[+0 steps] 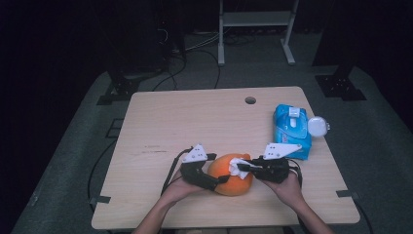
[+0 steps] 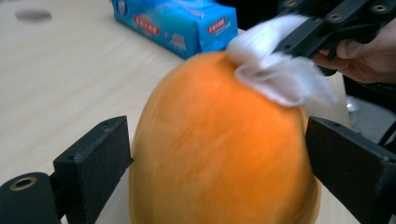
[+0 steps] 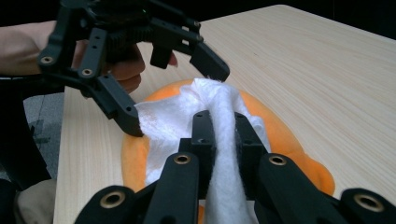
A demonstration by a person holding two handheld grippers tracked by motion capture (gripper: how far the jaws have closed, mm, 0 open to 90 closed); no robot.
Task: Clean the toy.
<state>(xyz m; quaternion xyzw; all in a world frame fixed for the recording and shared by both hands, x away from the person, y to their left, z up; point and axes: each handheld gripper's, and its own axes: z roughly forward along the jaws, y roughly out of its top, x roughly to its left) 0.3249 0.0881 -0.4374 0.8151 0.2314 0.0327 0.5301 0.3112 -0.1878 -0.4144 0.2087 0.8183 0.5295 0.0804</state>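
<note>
Currently you are wiping the orange gourd (image 1: 233,174), which sits just beside the blue wipes pack (image 1: 291,128): left gripper (image 1: 208,178) straddles it wide open, right gripper (image 3: 223,122) is clamped on the white wipe (image 3: 219,105); next, drag the wipe across uncleaned skin.

The rounded orange fruit (image 2: 219,149) is showing a plain, even orange skin. The fluffy white wipe (image 3: 219,116) is looking pure white against black jaws. The blue plastic wipes packet (image 1: 291,129) is carrying a white lid and red-and-white labels. The pale wooden surface (image 1: 195,117) is showing a fine, light grain.
</note>
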